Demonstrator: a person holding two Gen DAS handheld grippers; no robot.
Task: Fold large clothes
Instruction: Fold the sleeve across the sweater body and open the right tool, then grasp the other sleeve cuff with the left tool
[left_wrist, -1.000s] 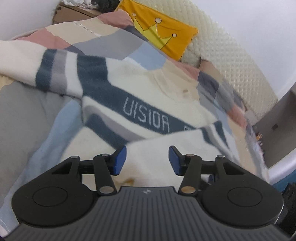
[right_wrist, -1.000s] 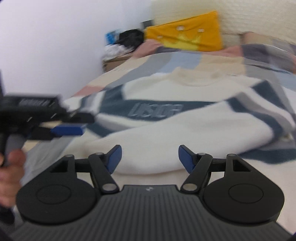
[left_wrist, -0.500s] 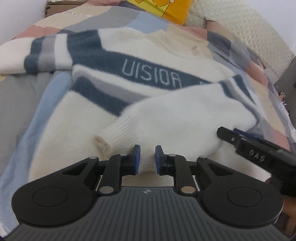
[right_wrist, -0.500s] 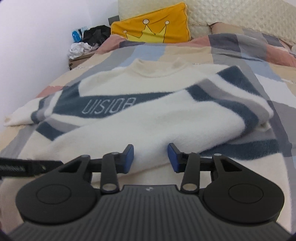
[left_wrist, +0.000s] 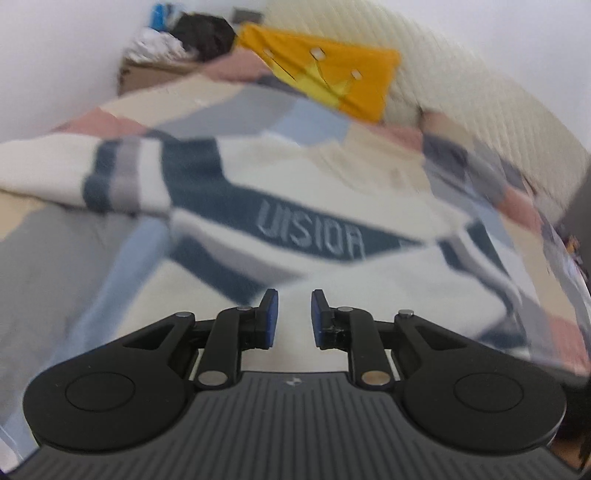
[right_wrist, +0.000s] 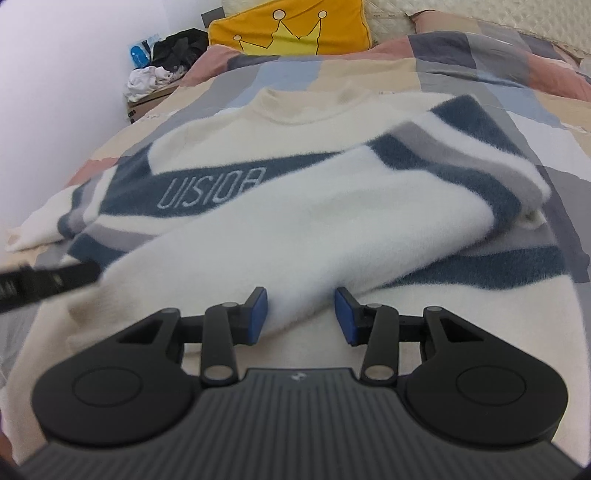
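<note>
A cream sweater (right_wrist: 295, 155) with navy and grey stripes and the word UISIOR lies flat on the bed, neck toward the pillow. Its right sleeve (right_wrist: 332, 221) is folded across the body. The other sleeve (left_wrist: 74, 173) lies stretched out to the left. My right gripper (right_wrist: 300, 314) is open, its blue pads either side of the folded sleeve's lower edge. My left gripper (left_wrist: 293, 317) is open a narrow gap above the sweater's lower body (left_wrist: 295, 236), holding nothing; its view is blurred. The left gripper also shows in the right wrist view (right_wrist: 44, 282) at the left.
The sweater lies on a patchwork quilt (right_wrist: 480, 55). A yellow crown pillow (right_wrist: 291, 27) leans on the quilted headboard (left_wrist: 480, 96). A box with piled clothes (right_wrist: 159, 77) stands by the wall at the bed's far left.
My left gripper opened slightly, lifted and drew back from the folded sleeve's cuff. My right gripper opened wider and moved close to the sleeve's edge.
</note>
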